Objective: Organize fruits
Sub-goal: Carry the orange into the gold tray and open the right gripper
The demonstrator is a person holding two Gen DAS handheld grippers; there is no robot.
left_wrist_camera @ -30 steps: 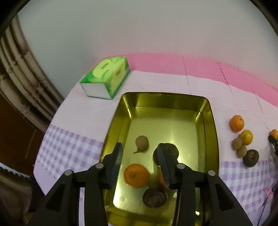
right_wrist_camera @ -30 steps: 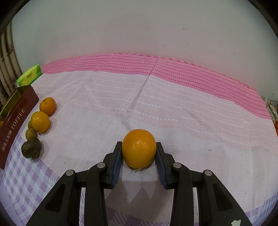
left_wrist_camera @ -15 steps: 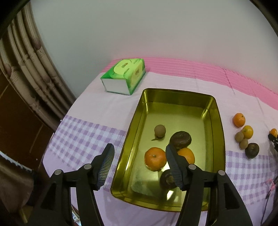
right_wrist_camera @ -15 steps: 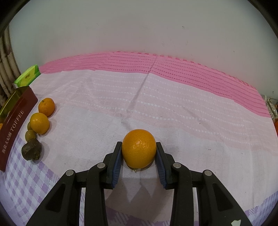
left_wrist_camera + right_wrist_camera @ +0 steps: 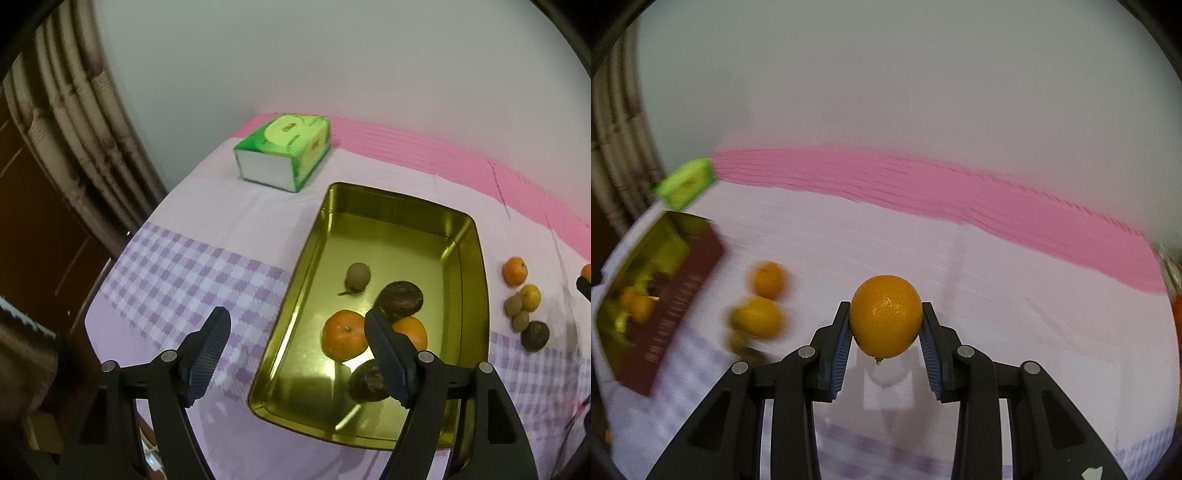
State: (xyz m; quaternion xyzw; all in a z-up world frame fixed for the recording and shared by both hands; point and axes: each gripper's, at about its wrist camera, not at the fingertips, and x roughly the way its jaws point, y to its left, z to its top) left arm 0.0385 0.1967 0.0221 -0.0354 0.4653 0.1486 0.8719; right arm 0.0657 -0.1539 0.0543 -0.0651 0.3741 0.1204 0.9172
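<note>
Just ahead of the left tool [image 5: 295, 347], a gold metal tin [image 5: 388, 229] is sitting open on the tabletop [image 5: 207, 229], its near corner lying under the tool's right finger. Inside it, at the end nearest the tool, five fruits are resting: a small brown kiwi [image 5: 357, 275] farthest off, a dark round fruit [image 5: 400, 299], a tangerine [image 5: 344, 335], a second orange fruit [image 5: 413, 331] partly hidden behind the finger, and another dark fruit [image 5: 367, 382] closest in. The left tool's jaws are opening, standing wide with nothing between them.

Off to the right of the tin, more loose fruit [image 5: 524, 302] is lying in a cluster on the cloth. Beyond the tin's far left corner, a green tissue pack [image 5: 284, 149] is sitting near the wall.

The right tool [image 5: 885, 332] is gripping an orange [image 5: 885, 320] tightly between its blue pads, holding it clear above the tabletop with its shadow falling beneath. To that tool's left, blurred, the tin's dark red lettered side [image 5: 674, 302] is showing.

A checked purple and pale pink cloth is covering the tabletop, with a bright pink band [image 5: 942, 192] running along the plain pale wall [image 5: 332, 66]. Ribbed pipes [image 5: 85, 122] are running down at the left.
</note>
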